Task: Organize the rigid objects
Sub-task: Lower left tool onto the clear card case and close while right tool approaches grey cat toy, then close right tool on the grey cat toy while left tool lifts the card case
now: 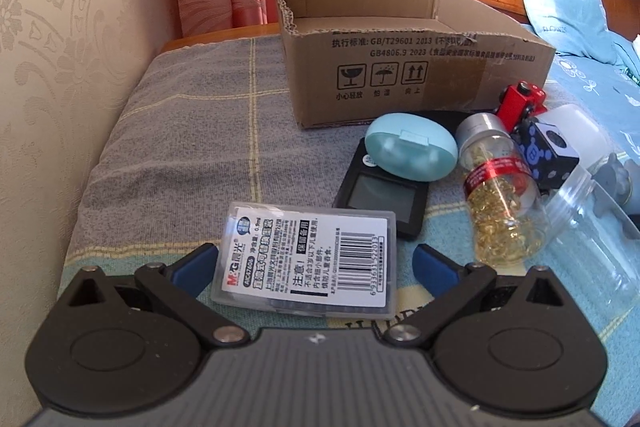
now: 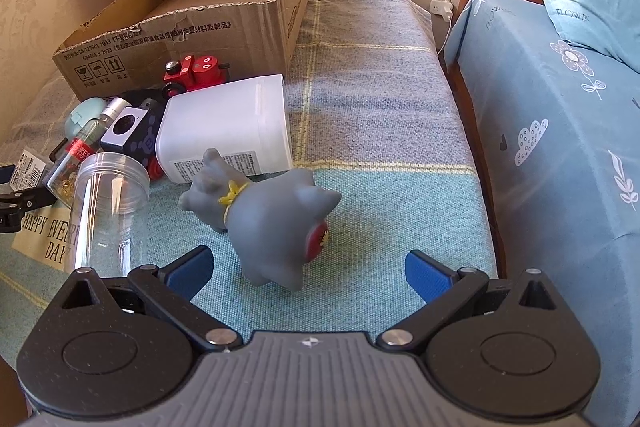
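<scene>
My left claw (image 1: 314,263) gapes around the flat labelled plastic case (image 1: 308,263); right claw (image 2: 308,269) gapes behind the grey rubber animal (image 2: 276,219), both bound for the brown cardboard box (image 1: 400,67)

Matt corrugated cardboard box (image 1: 404,67) (torn-edged)

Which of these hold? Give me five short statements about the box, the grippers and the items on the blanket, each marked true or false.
1. The cardboard box holds the red toy train. False: the red toy train sits outside, by its front wall.
2. The left gripper is open around the flat plastic case. True.
3. The right gripper is clamped on the grey animal figurine. False: it is open, and the grey animal figurine stands just ahead.
4. The clear jar lies on its side. True.
5. The mint oval case rests partly on a black device. True.
</scene>
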Demonstrator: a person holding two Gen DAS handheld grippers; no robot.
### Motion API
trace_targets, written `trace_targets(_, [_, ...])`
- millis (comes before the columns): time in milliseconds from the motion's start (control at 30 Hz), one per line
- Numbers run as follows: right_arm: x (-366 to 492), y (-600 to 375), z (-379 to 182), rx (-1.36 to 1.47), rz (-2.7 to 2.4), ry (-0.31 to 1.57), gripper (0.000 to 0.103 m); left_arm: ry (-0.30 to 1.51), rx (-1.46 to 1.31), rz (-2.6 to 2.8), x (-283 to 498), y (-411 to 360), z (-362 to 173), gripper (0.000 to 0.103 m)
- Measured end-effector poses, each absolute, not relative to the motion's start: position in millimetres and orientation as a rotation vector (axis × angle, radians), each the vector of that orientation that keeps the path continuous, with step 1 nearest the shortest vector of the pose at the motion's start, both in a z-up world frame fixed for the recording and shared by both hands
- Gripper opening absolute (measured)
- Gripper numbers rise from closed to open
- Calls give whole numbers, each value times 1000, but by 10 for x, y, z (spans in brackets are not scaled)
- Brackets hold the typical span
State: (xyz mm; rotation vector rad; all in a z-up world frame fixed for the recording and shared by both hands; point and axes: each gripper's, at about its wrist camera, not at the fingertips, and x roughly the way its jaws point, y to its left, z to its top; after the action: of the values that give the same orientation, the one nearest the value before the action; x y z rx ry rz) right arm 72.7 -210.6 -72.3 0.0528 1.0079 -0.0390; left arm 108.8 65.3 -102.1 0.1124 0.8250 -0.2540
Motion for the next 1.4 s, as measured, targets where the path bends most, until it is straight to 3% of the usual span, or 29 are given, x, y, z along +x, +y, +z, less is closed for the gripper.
trace_targets(67, [717,-2094,-711,58,-25,1006,103,831,95,-246,1118,675,-1023,101])
trace_targets(167, [694,-2077,-673,81,8,1001,103,824,88,-239,1115,686,-1005,91])
trace_targets(533, [878,-1978,-643,172,95,990,103,849,75,-226,911,628,-987,91])
trace_targets(1067, [1041,-1918,-672,87,-115,1026,103,852,94,-242,933,613,-970,92])
trace_targets(1400, [1103,-1788,-721,43,-163,1060,86,860,106,-277,947,635,-965,91])
